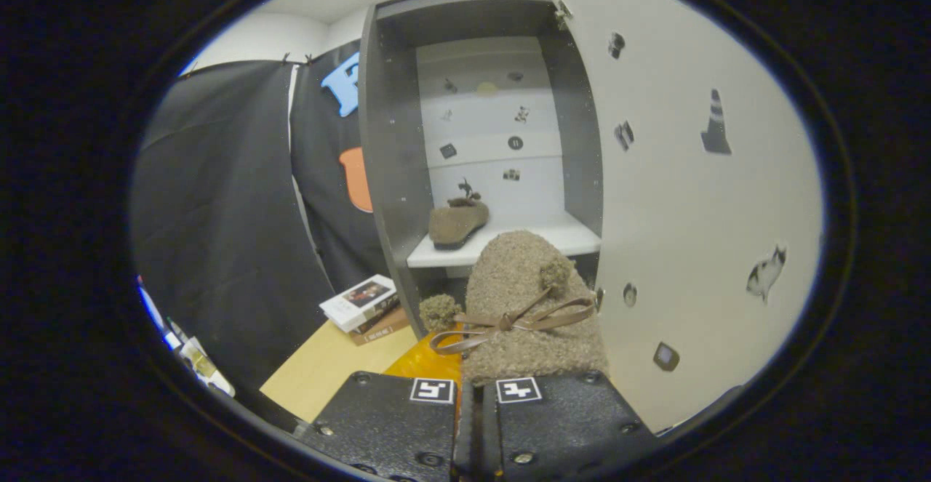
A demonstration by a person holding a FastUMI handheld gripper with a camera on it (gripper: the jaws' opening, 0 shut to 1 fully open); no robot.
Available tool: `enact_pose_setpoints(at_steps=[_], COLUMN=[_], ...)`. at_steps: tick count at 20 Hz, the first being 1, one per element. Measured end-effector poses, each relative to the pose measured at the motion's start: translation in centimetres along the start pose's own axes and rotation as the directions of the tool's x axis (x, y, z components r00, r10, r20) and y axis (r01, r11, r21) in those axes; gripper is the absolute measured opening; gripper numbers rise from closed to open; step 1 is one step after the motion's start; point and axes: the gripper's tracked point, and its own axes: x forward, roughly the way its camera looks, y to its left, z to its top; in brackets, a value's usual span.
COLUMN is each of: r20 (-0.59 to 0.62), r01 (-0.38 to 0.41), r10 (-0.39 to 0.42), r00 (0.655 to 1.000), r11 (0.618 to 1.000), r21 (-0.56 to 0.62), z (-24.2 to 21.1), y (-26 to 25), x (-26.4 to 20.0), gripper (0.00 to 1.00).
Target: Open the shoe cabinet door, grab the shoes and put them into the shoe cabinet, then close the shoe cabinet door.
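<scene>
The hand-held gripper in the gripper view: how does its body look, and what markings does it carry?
The hand-held gripper has two blocky halves with a rough, speckled texture, separated by a narrow slot. Each half carries a small square white tag printed with a black pattern near the slot, and round screw heads sit at the corners.

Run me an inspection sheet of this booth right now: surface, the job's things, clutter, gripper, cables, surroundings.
Surface: light wooden table beside the cabinet, with an orange patch just ahead of the fingers.
Job's things: shoe cabinet stands with its door swung open; one brown shoe sits on the white shelf; a second fuzzy shoe with a ribbon bow is held just ahead of the fingers.
Clutter: stack of books on the table.
Gripper: gripper fingers close together, apparently shut on the fuzzy shoe.
Cables: nothing seen.
Surroundings: black cloth wall beside the cabinet; small stickers on the door and the cabinet's back panel.
</scene>
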Motion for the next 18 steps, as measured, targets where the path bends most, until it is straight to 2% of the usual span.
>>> enact_pose_setpoints(at_steps=[4,9,15,18], r20=[0.066,0.110,0.108,0.095], r01=[0.005,0.012,-0.008,0.022], r10=[-0.003,-0.005,0.017,-0.013], r00=[0.998,0.994,0.994,0.995], r11=[1.000,0.998,0.997,0.996], r21=[-0.021,-0.065,-0.081,-0.090], z=[5.8,11.2,15.2,16.1], y=[0.4,0.9,0.8,-0.9], x=[2.2,7.8,15.0,19.1], gripper=[0.09,0.09,0.08,0.08])
